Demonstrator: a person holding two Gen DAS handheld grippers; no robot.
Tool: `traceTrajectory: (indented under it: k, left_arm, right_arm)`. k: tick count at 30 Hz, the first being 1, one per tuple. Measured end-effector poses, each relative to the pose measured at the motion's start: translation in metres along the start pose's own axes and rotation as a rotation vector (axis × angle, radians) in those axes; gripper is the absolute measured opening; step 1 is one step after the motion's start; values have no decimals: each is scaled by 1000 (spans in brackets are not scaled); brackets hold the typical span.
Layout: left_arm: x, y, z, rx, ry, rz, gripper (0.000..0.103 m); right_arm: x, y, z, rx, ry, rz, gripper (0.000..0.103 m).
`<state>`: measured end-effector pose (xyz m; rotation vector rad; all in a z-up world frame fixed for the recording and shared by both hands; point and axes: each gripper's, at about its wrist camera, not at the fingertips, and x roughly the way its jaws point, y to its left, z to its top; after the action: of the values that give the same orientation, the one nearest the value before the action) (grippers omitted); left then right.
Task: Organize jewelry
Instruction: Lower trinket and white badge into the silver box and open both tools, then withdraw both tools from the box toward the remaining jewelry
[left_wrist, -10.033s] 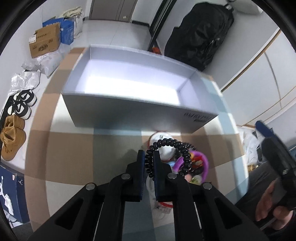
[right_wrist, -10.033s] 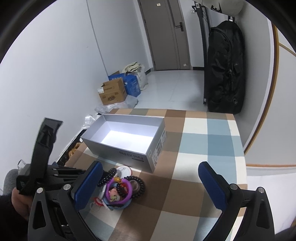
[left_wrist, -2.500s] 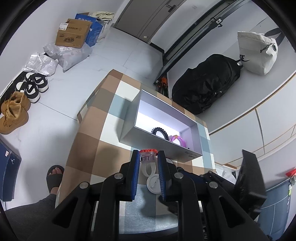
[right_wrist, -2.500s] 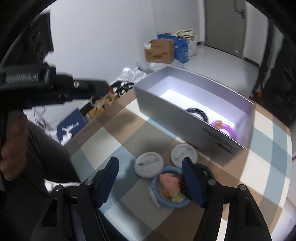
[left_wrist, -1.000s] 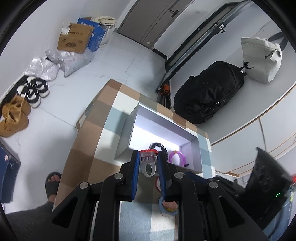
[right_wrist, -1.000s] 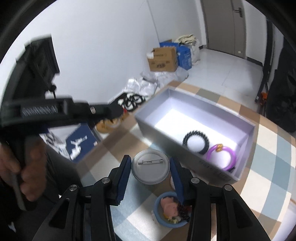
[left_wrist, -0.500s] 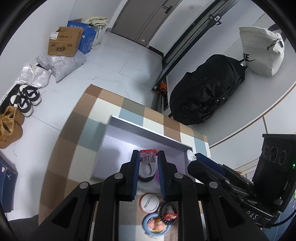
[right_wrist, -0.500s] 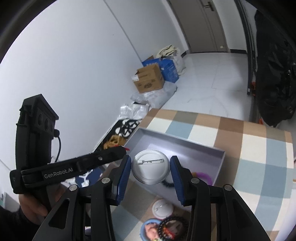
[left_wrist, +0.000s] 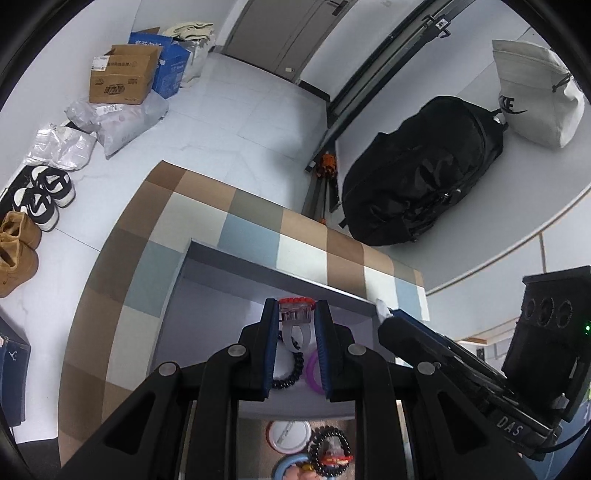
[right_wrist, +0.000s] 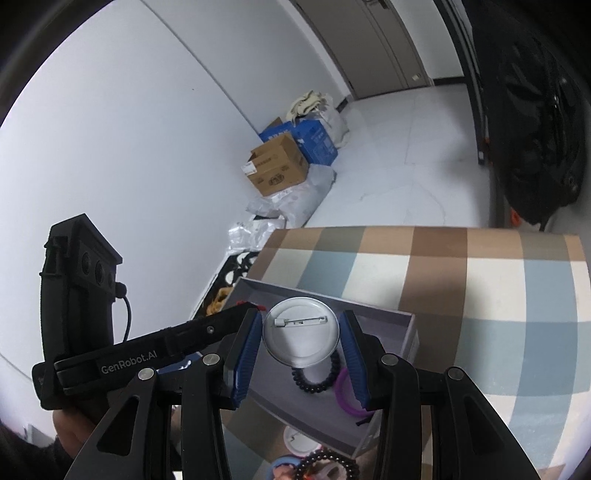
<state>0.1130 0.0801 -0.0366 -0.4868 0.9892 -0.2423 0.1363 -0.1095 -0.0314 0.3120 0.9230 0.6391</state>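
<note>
Two pieces in transit at once. Left hand-held gripper (left_wrist: 295, 326) is clamped on a clear plastic toy ring with a red faceted top (left_wrist: 295, 316); right hand-held gripper (right_wrist: 300, 341) is clamped across the rim of a round white pin-back badge (right_wrist: 300, 331), pin side facing the camera.

Change over the last second: both loads were held over the near bench, short of the box. Now both hang above the open grey cardboard box (left_wrist: 207, 295) on the checked brown-and-blue bench (left_wrist: 147, 236), the ring over the middle of the cavity, the badge just to its right in the scene. Neither grip has altered.

Already inside the box: a black beaded bracelet (right_wrist: 317, 380) and a purple plastic bangle (right_wrist: 345, 393), lying side by side on the floor of the box.

Left outside, on the near bench: another white round badge (left_wrist: 290, 435), a dark beaded bracelet with red trim (left_wrist: 330, 456) and a blue-rimmed round piece (left_wrist: 295, 470), bunched together just short of the near wall.

Reading: carry phase looks finished for both; the next step is probably to let go. The badge sits on edge between the pads and may roll or land on the bracelet. Roughly half the pile would then be boxed.
</note>
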Motion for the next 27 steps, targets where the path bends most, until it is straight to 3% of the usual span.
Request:
traceTrajectory:
  k: [6, 11, 13, 15, 21, 27]
  left_arm:
    - [8, 0, 0, -16, 4, 0, 14]
    - [14, -3, 2, -27, 59, -45, 25]
    - [12, -2, 2, -26, 57, -56, 30]
    - [9, -1, 2, -29, 48, -50, 42]
    - [-2, 1, 1, -42, 28, -51, 52]
    - [-17, 0, -3, -16, 5, -61, 57]
  right_arm:
    - [2, -7, 1, 31, 10, -7, 42]
    - [-1, -14, 1, 76, 3, -2, 46]
    - [-6, -15, 1, 86, -4, 11, 58]
    - [-11, -15, 2, 92, -19, 18, 61]
    - [-30, -18, 2, 99, -79, -2, 76]
    - [-37, -19, -2, 124, -72, -4, 78]
